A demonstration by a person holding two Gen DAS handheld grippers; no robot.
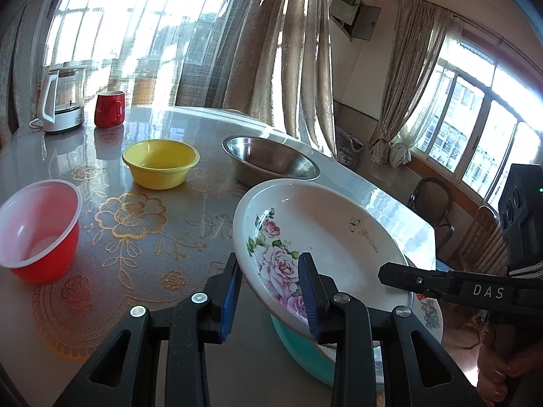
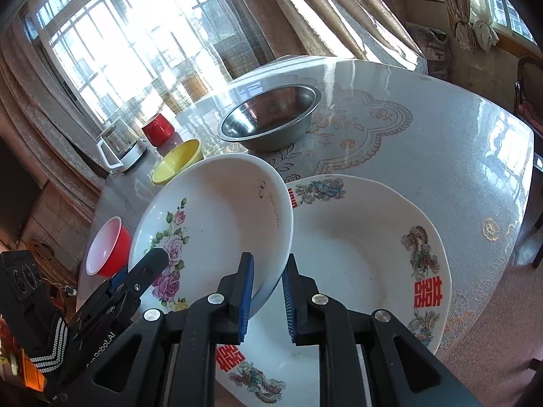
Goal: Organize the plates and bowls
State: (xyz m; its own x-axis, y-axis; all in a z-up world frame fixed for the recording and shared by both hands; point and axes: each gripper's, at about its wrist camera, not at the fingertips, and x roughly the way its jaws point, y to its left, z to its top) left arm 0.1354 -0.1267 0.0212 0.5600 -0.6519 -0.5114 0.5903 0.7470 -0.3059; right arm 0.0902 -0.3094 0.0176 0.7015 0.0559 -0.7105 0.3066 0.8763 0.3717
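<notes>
A white rose-pattern plate (image 1: 322,237) is held tilted above a larger white dragon-pattern plate (image 2: 366,247), which rests on a teal dish (image 1: 298,342). My left gripper (image 1: 271,291) straddles the rose plate's near rim, its blue pads a little apart, with the rim between them. My right gripper (image 2: 268,300) straddles the same plate (image 2: 217,230) at its other rim, pads apart. A steel bowl (image 1: 271,161), a yellow bowl (image 1: 160,162) and a red bowl (image 1: 37,227) with a white inside stand on the table.
A red mug (image 1: 109,108) and a glass kettle (image 1: 62,101) stand at the table's far left corner. The table (image 1: 142,237) has a glossy floral cover. Curtains and windows lie behind; a chair (image 1: 434,200) stands right of the table.
</notes>
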